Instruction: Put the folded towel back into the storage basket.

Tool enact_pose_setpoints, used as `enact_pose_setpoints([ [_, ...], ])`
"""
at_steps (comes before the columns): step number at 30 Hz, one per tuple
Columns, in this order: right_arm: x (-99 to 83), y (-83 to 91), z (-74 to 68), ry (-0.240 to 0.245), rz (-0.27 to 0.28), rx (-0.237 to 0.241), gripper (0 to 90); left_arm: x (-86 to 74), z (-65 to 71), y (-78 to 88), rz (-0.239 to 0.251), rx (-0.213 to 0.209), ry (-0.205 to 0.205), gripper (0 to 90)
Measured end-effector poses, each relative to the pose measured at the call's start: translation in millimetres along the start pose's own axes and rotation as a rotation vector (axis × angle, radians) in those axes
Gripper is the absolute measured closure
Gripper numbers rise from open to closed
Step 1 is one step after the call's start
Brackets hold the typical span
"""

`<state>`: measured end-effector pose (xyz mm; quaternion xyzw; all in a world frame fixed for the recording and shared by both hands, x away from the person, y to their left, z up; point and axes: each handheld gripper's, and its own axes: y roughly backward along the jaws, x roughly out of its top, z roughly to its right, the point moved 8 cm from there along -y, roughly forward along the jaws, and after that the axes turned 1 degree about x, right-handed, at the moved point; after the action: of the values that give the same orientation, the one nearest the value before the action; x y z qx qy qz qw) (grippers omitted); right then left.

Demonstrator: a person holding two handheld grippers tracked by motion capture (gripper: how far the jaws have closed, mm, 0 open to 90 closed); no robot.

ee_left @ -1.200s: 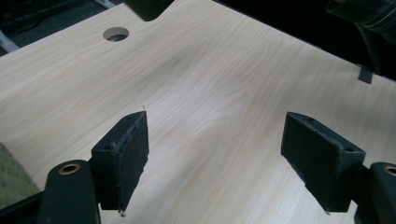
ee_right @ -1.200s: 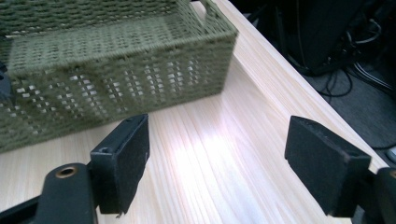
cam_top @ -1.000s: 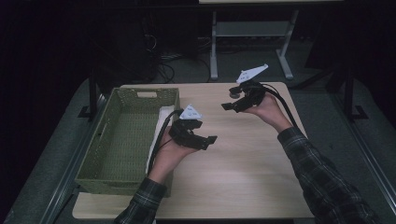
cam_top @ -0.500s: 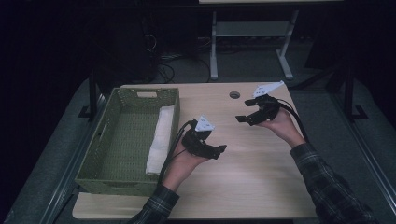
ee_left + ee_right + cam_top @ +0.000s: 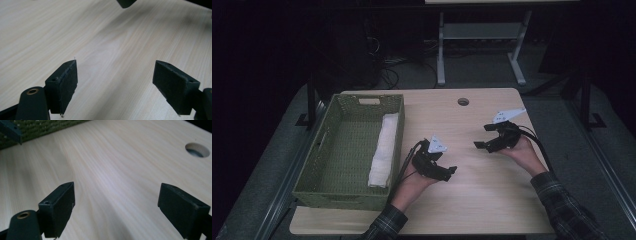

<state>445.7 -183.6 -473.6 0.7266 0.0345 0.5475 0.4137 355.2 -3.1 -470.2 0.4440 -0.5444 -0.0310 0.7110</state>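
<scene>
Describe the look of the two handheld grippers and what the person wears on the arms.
Both grippers are black. The left gripper and the right gripper each carry a pale grey three-cornered plate on top and trail a black cable. Their fingers are blocky black pads on arms with a brass-coloured ringed hole. The sleeves are dark plaid, cuffed at the wrist.
</scene>
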Motion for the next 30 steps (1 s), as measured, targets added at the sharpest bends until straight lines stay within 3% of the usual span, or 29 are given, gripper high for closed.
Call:
enact_pose_setpoints([
  [5, -19.7, 4.3, -6.5, -0.01, -0.021, -0.018, 13.8, -13.8, 2.8, -9.6, -0.02, -0.016, 0.02, 18.7],
  [8, -33.2, 6.4, -10.2, -0.03, -0.038, -0.015, 13.2, -22.2, 2.0, -13.7, -0.041, -0.018, 0.011, 18.1],
  [13, -56.2, 14.1, -13.5, -0.053, -0.061, -0.052, 12.8, -31.9, 1.7, -19.2, -0.05, -0.02, 0.009, 16.6],
  [19, -78.7, 24.2, -16.6, -0.091, -0.08, -0.074, 5.6, -43.6, 3.1, -24.8, -0.08, -0.019, -0.008, 14.5],
  [23, -93.2, 28.1, -17.4, -0.074, -0.126, -0.142, 1.9, -49.8, 2.9, -26.5, -0.088, -0.013, -0.009, 13.8],
  [26, -99.7, 28.6, -20.9, -0.085, -0.134, -0.138, 0.8, -55.1, 4.2, -29.3, -0.108, -0.015, -0.02, 13.2],
  [30, -106.8, 24.2, -23.0, -0.096, -0.158, -0.14, 0.0, -56.7, 4.7, -31.0, -0.075, -0.005, -0.042, 12.2],
])
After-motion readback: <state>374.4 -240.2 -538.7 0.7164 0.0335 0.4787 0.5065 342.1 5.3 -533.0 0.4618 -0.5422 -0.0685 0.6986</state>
